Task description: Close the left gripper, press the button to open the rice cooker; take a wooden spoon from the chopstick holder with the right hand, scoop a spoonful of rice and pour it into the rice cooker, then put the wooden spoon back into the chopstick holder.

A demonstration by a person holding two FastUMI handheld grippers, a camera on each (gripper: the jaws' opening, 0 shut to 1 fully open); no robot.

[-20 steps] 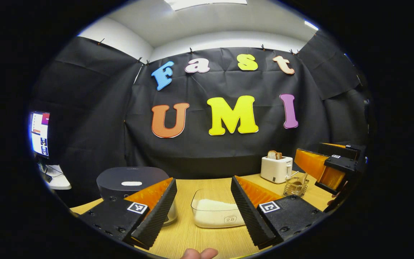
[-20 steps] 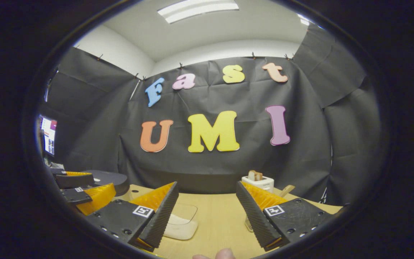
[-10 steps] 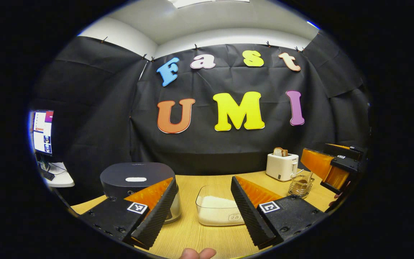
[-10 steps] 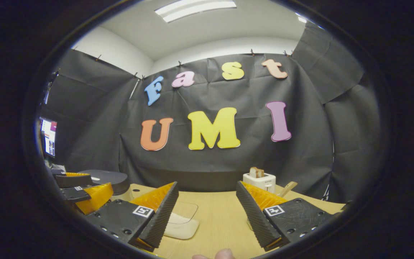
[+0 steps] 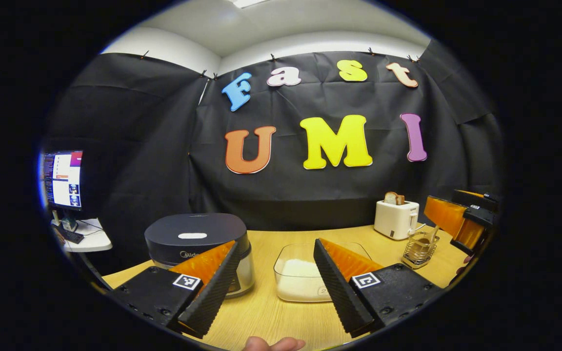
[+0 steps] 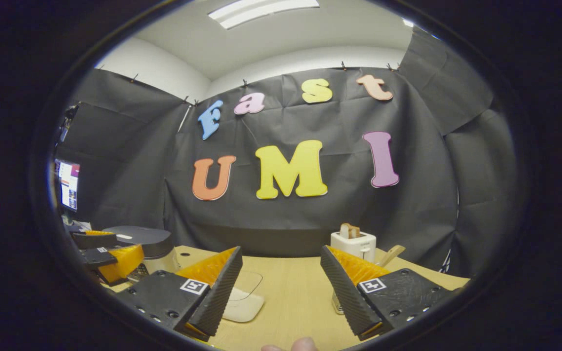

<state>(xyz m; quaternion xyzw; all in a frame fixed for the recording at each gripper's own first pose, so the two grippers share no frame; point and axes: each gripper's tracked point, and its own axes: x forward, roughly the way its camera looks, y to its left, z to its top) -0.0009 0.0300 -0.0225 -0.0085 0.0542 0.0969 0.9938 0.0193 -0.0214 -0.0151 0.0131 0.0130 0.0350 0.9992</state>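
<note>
The rice cooker [image 5: 195, 239], dark-lidded with a white button on top, stands shut at the table's left; it also appears as rice cooker [image 6: 144, 241]. A clear box of rice [image 5: 303, 278] sits mid-table, also seen as box of rice [image 6: 244, 302]. The wire chopstick holder [image 5: 420, 248] with the wooden spoon stands at the right; the spoon handle [image 6: 391, 254] pokes up behind my right finger. My left gripper [image 5: 271, 287] is open with nothing in it, short of the cooker and rice box. My right gripper [image 6: 278, 292] is open and bare too, and appears far right as right gripper [image 5: 459, 224].
A white toaster [image 5: 396, 219] with bread stands at the back right, also seen as toaster [image 6: 353, 242]. A monitor [image 5: 61, 179] on a side desk lies left of the wooden table [image 5: 261, 317]. A fingertip [image 5: 273, 344] shows at the bottom edge. The left gripper [image 6: 108, 251] appears at the left.
Both views have shifted: the cooker, rice box and toaster have slid right and sit higher in the left gripper view. Both grippers stay open.
</note>
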